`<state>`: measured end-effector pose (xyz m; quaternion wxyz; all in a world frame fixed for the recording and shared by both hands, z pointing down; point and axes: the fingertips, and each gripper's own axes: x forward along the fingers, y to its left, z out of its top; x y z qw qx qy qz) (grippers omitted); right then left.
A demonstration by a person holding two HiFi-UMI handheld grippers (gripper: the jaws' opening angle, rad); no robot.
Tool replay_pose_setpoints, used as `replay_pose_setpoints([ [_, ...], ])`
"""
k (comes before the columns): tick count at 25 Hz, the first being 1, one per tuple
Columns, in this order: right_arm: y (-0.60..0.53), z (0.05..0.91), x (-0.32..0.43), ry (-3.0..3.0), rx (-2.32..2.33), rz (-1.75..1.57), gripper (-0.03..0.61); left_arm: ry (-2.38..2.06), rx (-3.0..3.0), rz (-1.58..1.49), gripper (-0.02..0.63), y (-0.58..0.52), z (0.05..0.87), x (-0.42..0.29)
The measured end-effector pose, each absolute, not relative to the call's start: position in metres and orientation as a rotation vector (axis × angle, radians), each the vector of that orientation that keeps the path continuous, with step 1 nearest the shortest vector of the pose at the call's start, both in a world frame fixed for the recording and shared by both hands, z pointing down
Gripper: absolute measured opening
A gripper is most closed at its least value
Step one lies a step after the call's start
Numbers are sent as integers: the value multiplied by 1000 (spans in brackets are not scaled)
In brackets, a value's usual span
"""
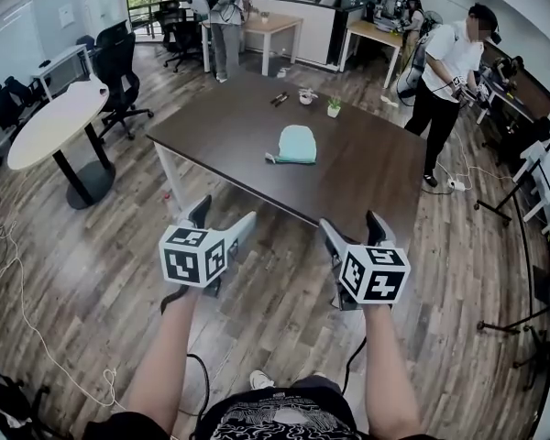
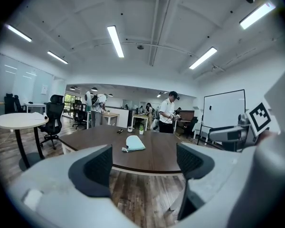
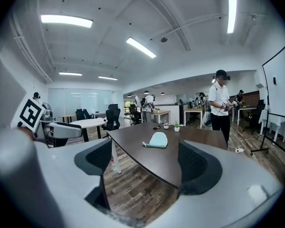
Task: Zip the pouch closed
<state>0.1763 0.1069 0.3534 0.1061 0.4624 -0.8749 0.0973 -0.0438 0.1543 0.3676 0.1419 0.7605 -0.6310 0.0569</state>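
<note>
A light teal pouch (image 1: pixel 296 144) lies flat near the middle of the dark brown table (image 1: pixel 220 126). Both grippers hang over the wooden floor in front of the table's near edge, well short of the pouch. My left gripper (image 1: pixel 224 216) is open with nothing between its fingers. My right gripper (image 1: pixel 353 224) is open and empty too. In the left gripper view the pouch (image 2: pixel 134 143) shows far off between the wide jaws of the left gripper (image 2: pixel 142 164). The right gripper view shows the pouch (image 3: pixel 157 139) beyond the right gripper (image 3: pixel 147 163).
A small potted plant (image 1: pixel 334 108), a white cup (image 1: pixel 307 96) and a dark object (image 1: pixel 280 99) sit at the table's far side. A person (image 1: pixel 445 81) stands at the table's right end. A white oval table (image 1: pixel 50 122) and office chair (image 1: pixel 119 71) stand left. Cables trail across the floor.
</note>
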Motion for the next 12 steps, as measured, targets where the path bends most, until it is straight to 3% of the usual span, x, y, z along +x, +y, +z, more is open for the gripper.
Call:
replay_pose_setpoints([
  [12, 79, 372, 161, -2581, 1372, 346, 426, -1809, 2191, 207, 425, 123, 381, -55],
])
